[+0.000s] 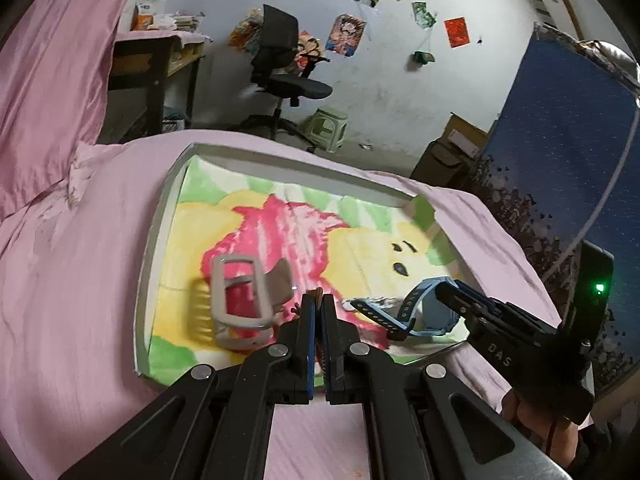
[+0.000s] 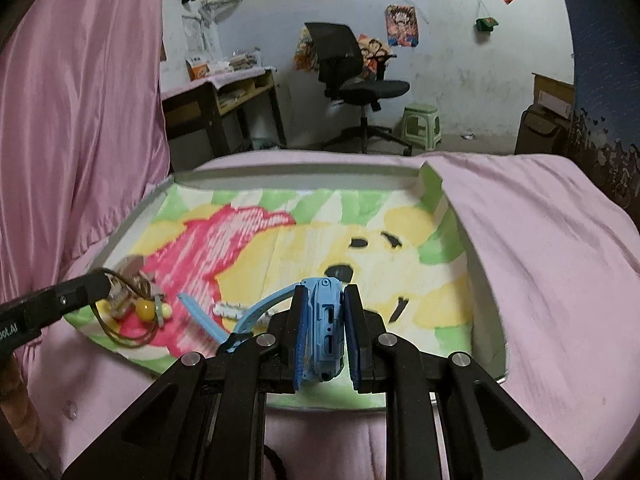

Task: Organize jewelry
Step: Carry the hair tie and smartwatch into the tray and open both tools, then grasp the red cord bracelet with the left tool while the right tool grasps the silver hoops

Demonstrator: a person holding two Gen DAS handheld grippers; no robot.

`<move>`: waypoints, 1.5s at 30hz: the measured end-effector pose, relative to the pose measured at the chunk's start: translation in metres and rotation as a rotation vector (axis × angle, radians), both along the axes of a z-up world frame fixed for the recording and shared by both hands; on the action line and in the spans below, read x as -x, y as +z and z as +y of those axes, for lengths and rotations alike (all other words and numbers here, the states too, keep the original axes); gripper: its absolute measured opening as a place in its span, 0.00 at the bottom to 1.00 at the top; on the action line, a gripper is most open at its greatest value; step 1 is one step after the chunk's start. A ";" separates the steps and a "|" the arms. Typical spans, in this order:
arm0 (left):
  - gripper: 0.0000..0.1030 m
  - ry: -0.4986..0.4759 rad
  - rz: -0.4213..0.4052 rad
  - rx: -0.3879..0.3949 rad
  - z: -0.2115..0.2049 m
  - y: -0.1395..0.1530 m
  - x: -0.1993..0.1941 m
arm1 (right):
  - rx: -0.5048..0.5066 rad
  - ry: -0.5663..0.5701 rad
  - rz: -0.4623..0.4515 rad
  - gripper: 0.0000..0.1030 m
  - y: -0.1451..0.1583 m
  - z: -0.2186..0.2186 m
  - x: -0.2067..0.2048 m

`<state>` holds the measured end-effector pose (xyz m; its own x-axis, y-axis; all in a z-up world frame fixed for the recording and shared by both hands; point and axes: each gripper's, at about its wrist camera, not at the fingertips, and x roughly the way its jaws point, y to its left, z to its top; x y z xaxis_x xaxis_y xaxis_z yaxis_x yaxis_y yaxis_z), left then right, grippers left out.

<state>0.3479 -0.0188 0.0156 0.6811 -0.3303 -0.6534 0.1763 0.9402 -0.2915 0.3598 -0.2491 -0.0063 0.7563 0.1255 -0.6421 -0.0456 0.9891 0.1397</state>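
Observation:
A white box lined with a bright cartoon towel sits on the pink bed. My left gripper is shut on a brown cord necklace with a yellow bead, which dangles over the box's near left corner. A grey hair claw clip lies in the box just left of it. My right gripper is shut on a blue watch, gripping its body on edge, with its strap hanging to the left. The right gripper also shows in the left wrist view.
The pink bed sheet surrounds the box and drapes over its right wall. A pink curtain hangs at left. Beyond the bed are a desk, a black office chair, a green stool and a blue wall hanging.

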 end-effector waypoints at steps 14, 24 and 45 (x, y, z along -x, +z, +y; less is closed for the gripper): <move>0.06 0.023 -0.070 -0.095 -0.002 0.002 0.038 | -0.030 0.045 -0.075 0.47 0.019 -0.005 0.034; 0.59 0.086 -0.177 -0.094 0.004 0.024 0.082 | -0.054 0.085 -0.202 0.66 0.049 -0.008 0.090; 1.00 0.151 -0.345 -0.119 0.001 0.032 0.186 | -0.023 0.168 -0.345 0.99 0.070 -0.017 0.184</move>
